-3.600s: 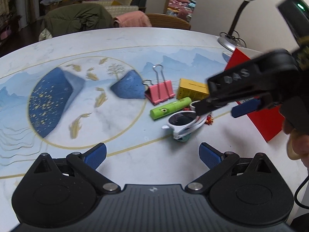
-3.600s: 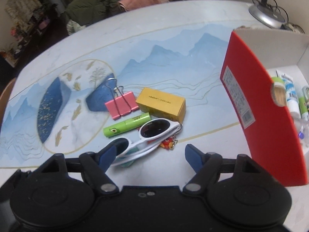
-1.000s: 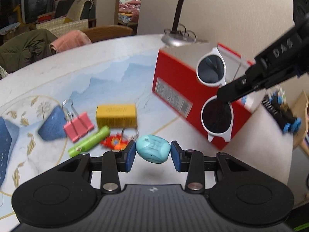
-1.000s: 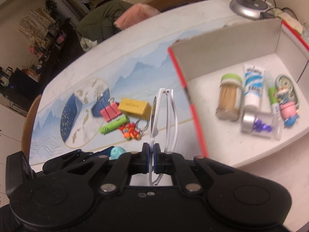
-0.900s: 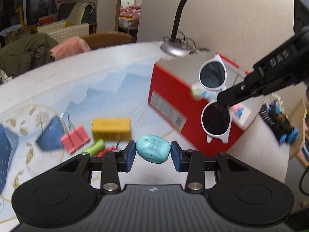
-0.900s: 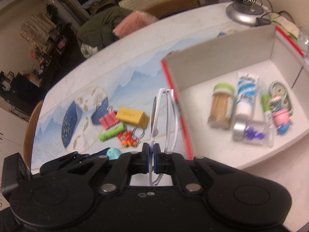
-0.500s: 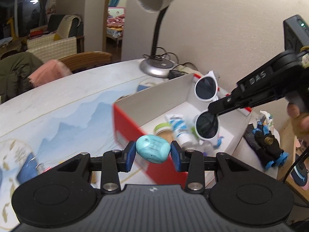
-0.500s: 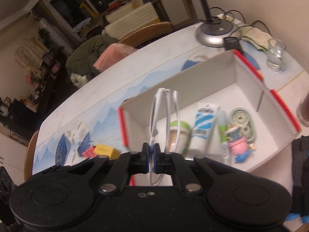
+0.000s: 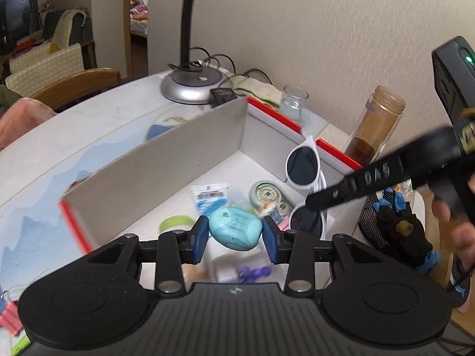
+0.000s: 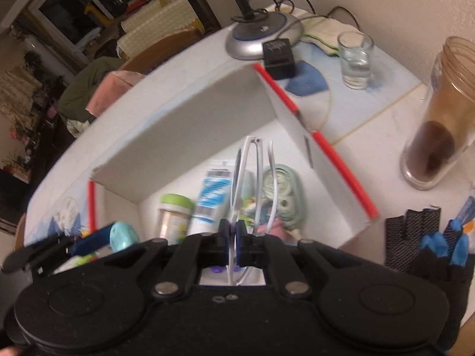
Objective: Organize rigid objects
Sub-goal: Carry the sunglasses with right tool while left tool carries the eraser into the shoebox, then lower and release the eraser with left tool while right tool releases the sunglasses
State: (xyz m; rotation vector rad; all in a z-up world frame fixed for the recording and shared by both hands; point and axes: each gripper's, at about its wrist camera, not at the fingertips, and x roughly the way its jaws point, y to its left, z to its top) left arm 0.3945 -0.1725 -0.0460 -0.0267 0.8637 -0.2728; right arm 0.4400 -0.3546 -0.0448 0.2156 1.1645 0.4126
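now both grippers have come over the red box (image 9: 178,160): left gripper (image 9: 234,234) grasping the turquoise case (image 9: 234,228), right gripper (image 10: 233,240) clenched on the white sunglasses (image 10: 252,178), ready for dropping in.

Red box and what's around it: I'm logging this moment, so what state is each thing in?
Red box: open-topped, already holding small items.
Left gripper: jaws shut on the turquoise object, above the box.
Right gripper: jaws shut on the white sunglasses, folded, above the box.
Drinking glass: upright, partly filled.
Tall jar: upright, lidless, brown contents at the bottom.
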